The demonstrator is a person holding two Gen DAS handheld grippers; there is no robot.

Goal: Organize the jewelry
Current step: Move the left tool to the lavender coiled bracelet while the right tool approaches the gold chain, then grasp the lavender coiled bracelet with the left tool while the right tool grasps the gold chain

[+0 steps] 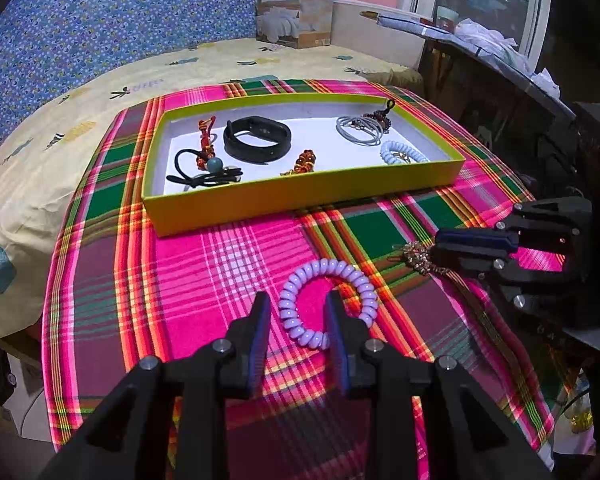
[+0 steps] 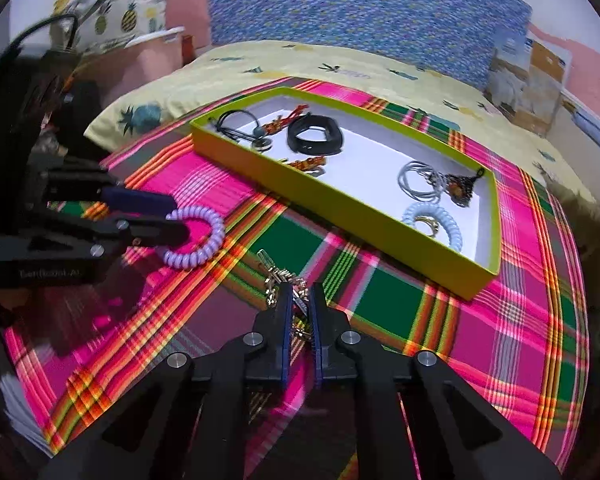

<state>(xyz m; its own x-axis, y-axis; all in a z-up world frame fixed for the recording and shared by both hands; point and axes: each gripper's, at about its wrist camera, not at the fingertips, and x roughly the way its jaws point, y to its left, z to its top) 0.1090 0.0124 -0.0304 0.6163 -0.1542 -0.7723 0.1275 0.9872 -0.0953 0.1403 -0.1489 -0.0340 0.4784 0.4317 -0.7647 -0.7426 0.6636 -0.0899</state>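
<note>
The right gripper (image 2: 300, 300), jaws clamped on the gold trinket (image 2: 278, 280), may drop it, while the left gripper (image 1: 298, 320), jaws apart, straddles one side of the purple coil band (image 1: 328, 304) unpinched

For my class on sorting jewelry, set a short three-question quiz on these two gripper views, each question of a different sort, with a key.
1. True or false: the purple coil bracelet already lies inside the yellow box.
2. What is the right gripper pinching? A) the black watch band B) the gold beaded piece C) the grey bangles
3. Fill in: the left gripper has one finger inside the ring of the ____ bracelet.

Key
1. False: it lies on the plaid cloth, in front of the box.
2. B: the gold beaded piece sits between its nearly shut fingers.
3. purple coil
</note>
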